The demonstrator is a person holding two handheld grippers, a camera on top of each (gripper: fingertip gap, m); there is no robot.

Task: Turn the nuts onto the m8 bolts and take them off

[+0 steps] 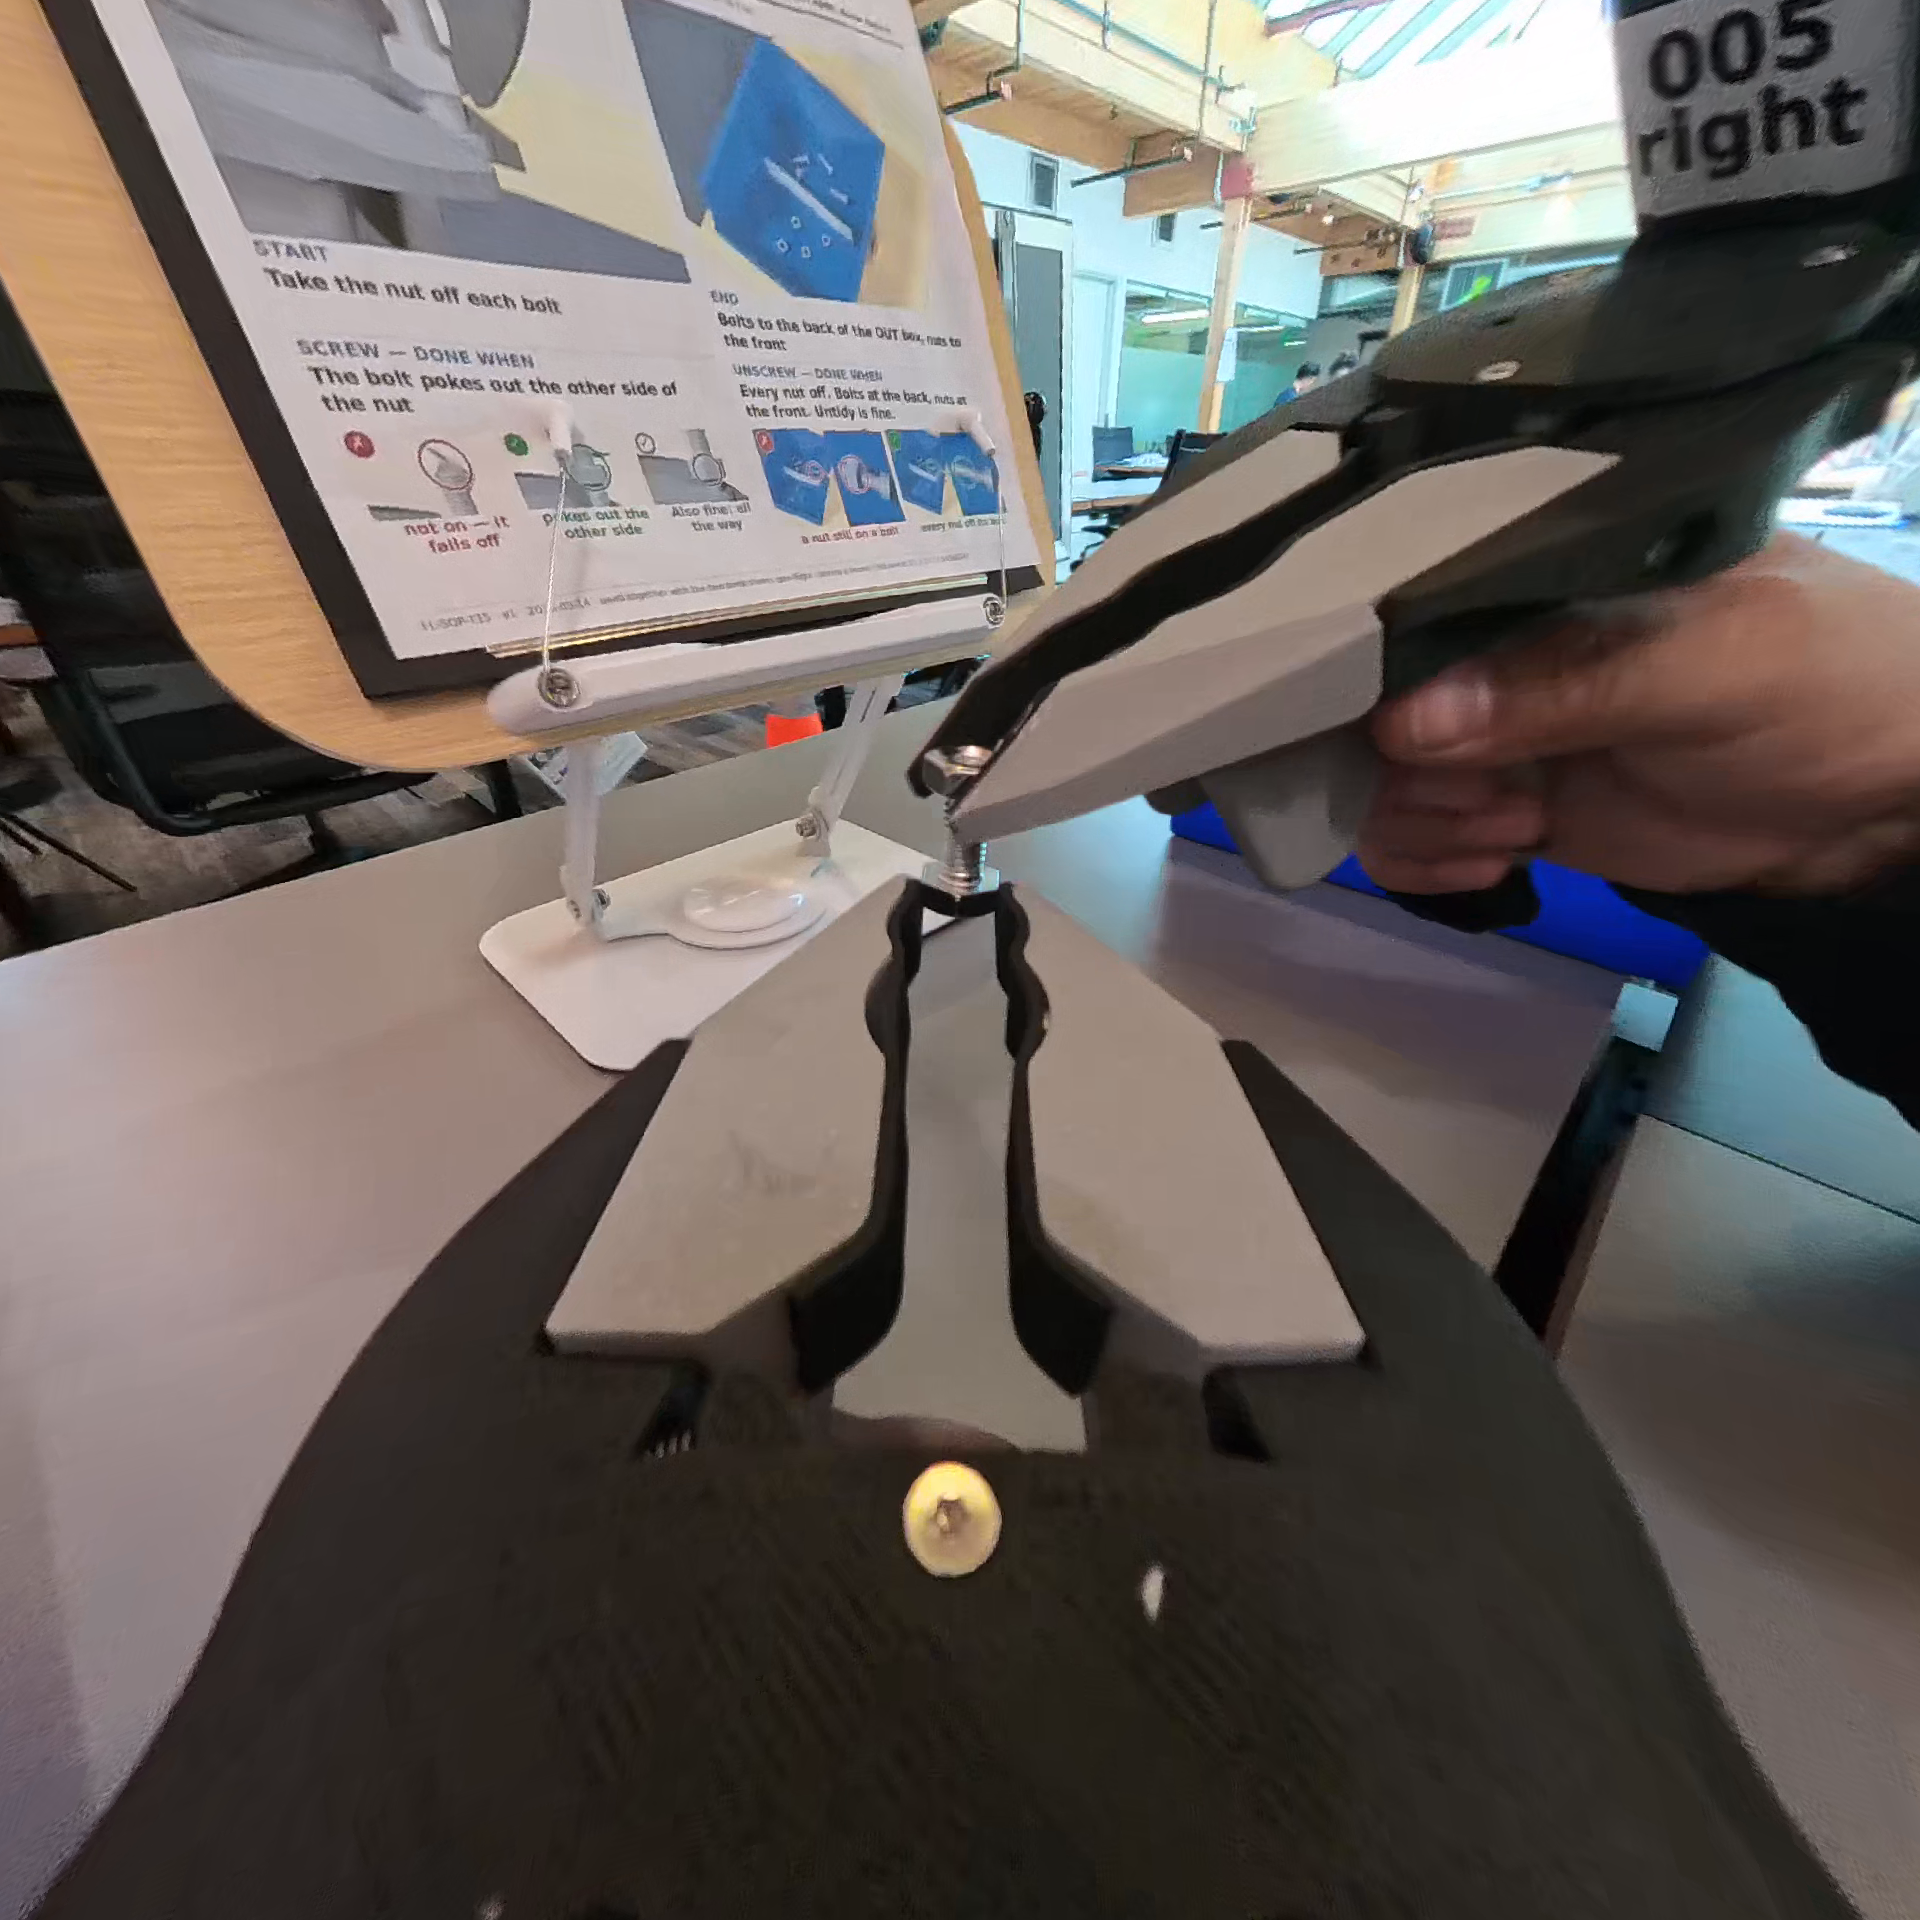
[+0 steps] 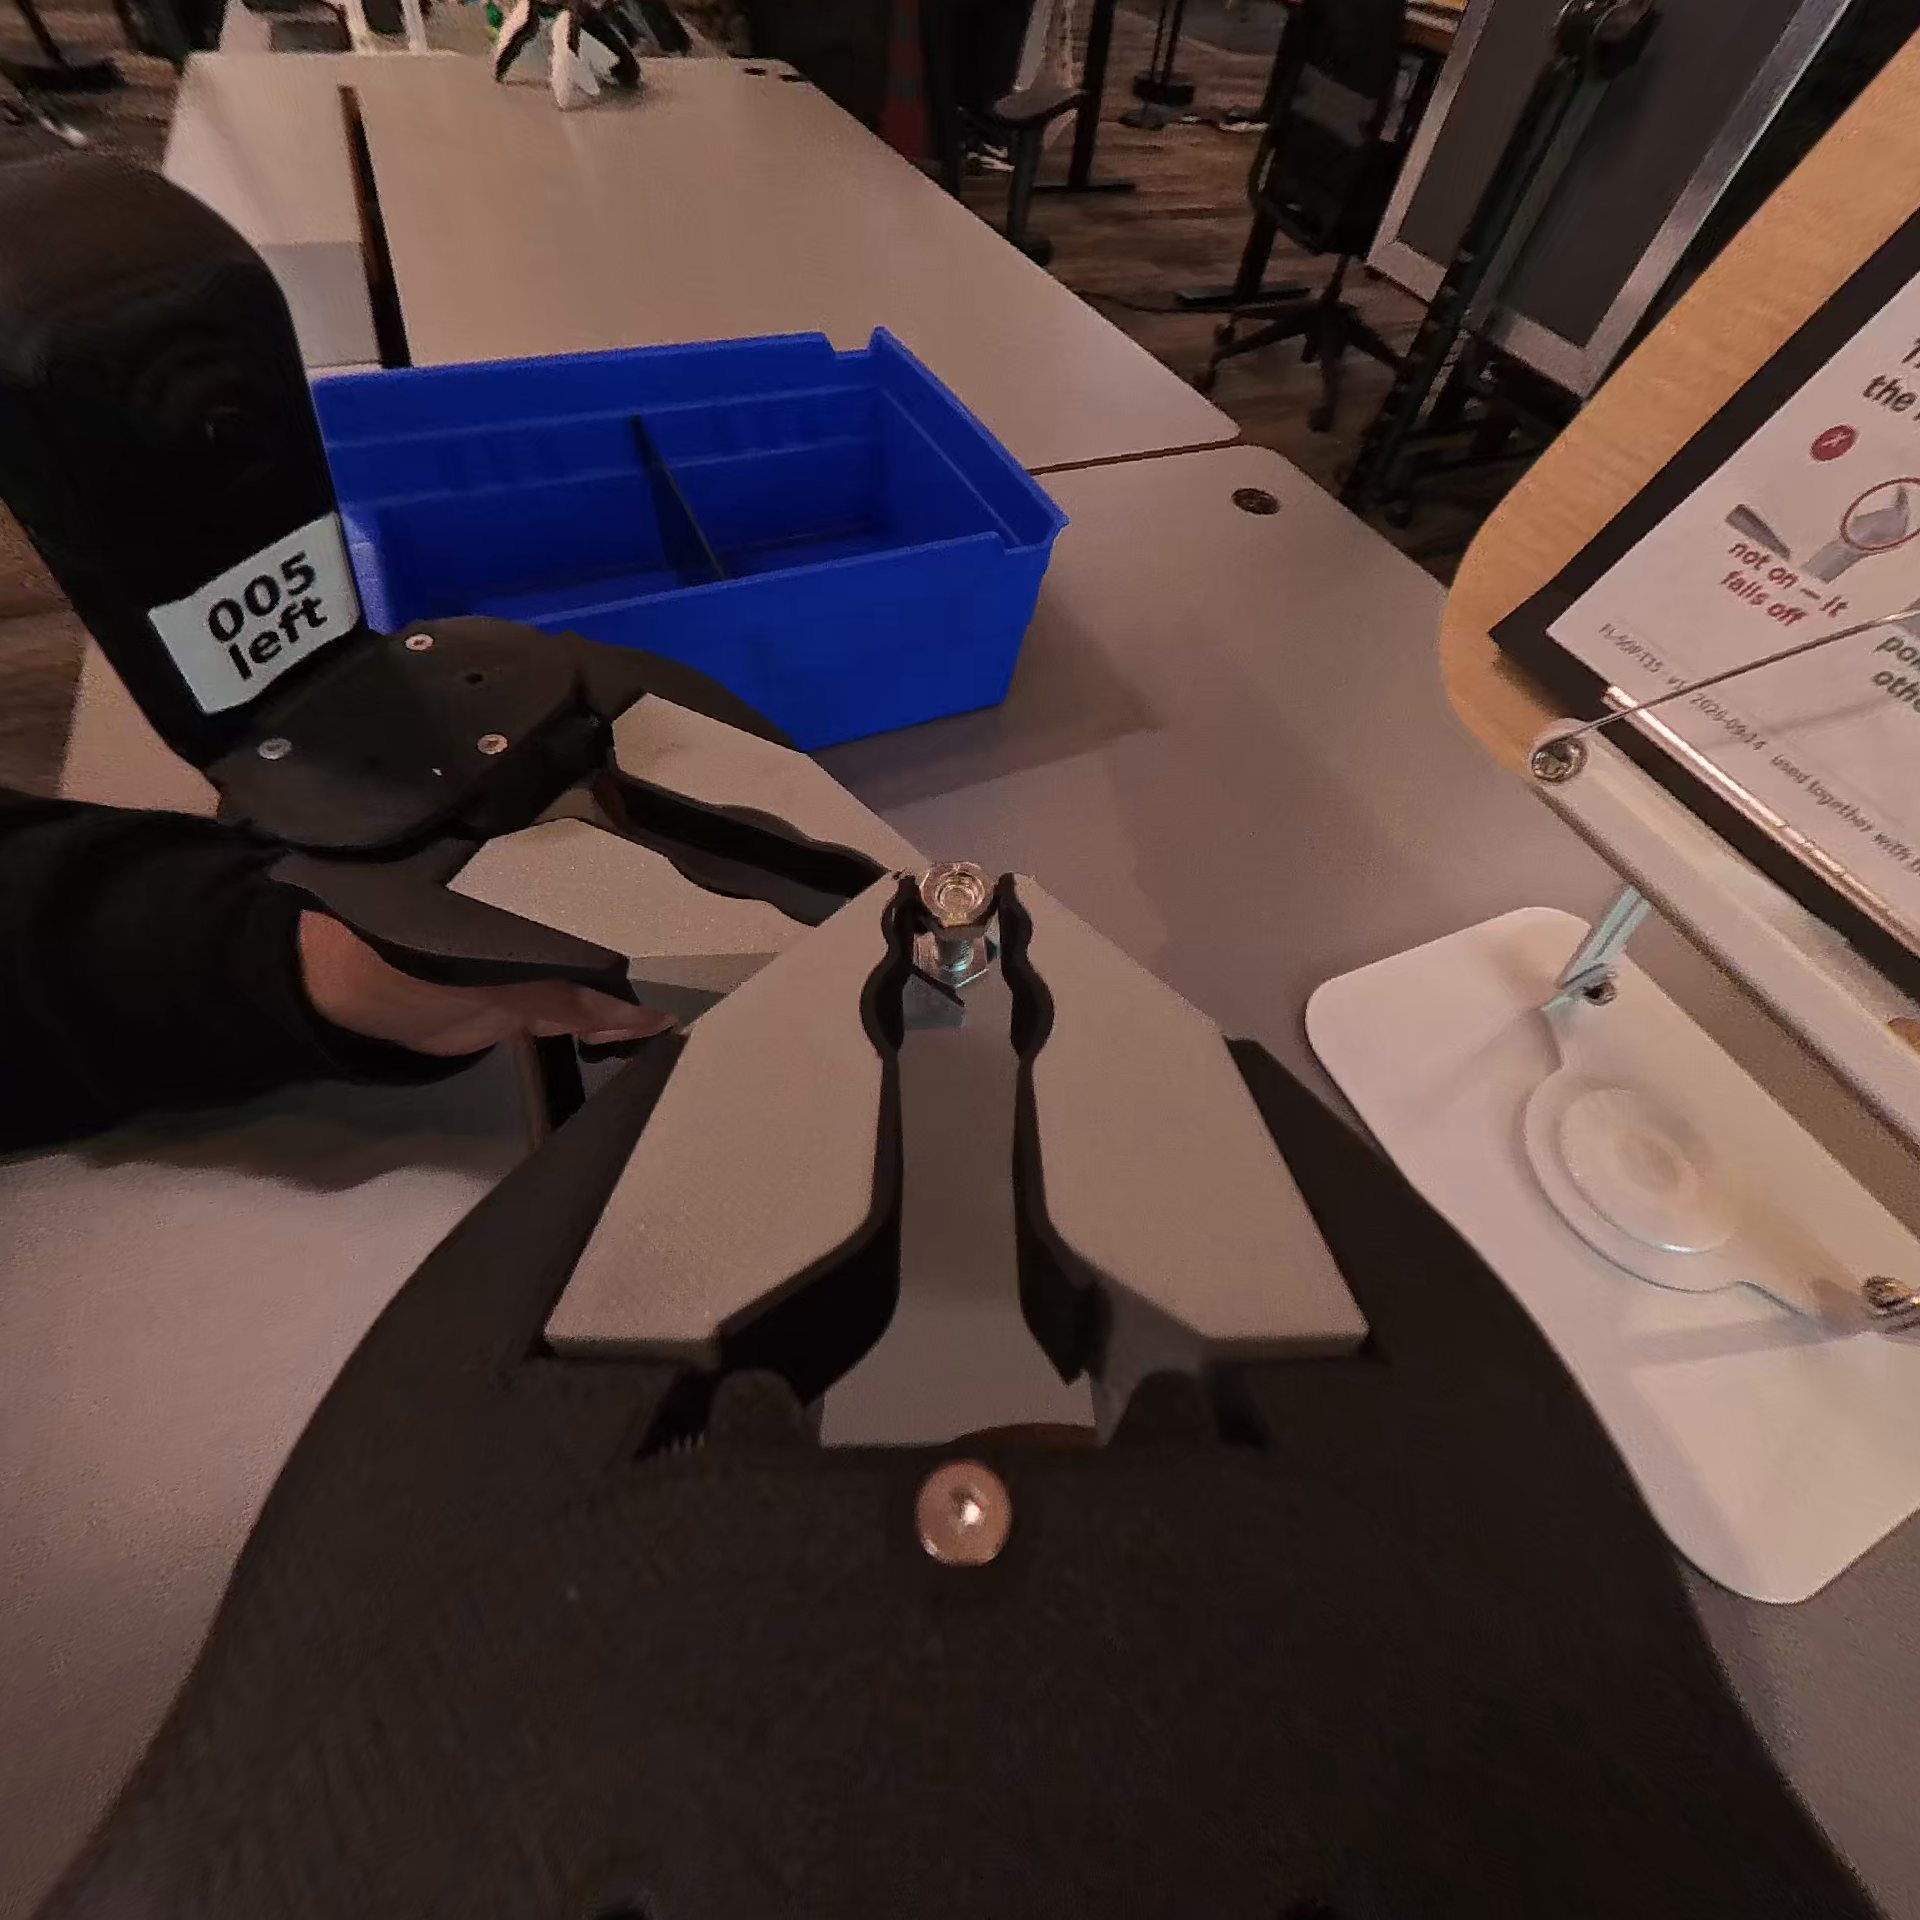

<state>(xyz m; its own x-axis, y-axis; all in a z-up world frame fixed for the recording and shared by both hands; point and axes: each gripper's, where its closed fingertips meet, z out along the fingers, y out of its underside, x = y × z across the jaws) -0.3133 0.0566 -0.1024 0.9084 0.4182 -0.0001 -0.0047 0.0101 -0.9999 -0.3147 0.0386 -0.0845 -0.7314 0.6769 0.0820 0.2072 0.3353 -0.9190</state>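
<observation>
A silver M8 bolt is held upright between both grippers above the grey table [image 1: 312,1143]. My left gripper [image 1: 956,902] is shut on the nut [image 1: 961,883] at the lower end of the thread [image 1: 963,857]. My right gripper [image 1: 951,795] reaches in from the upper right and is shut on the bolt's hex head [image 1: 951,764]. In the right wrist view, my right gripper [image 2: 951,906] pinches the hex head [image 2: 951,894]. The nut [image 2: 943,977] sits below it. The left gripper [image 2: 873,878] comes in from the left, with its tips partly hidden.
A blue bin [image 2: 883,665] with a black divider stands behind the left gripper; its visible compartments look empty. An instruction sheet on a wooden board [image 1: 623,312] rests on a white stand [image 1: 582,987], just beyond the bolt and to the right in the right wrist view [image 2: 1455,1351]. Less than 4 cm separates the two grippers' tips.
</observation>
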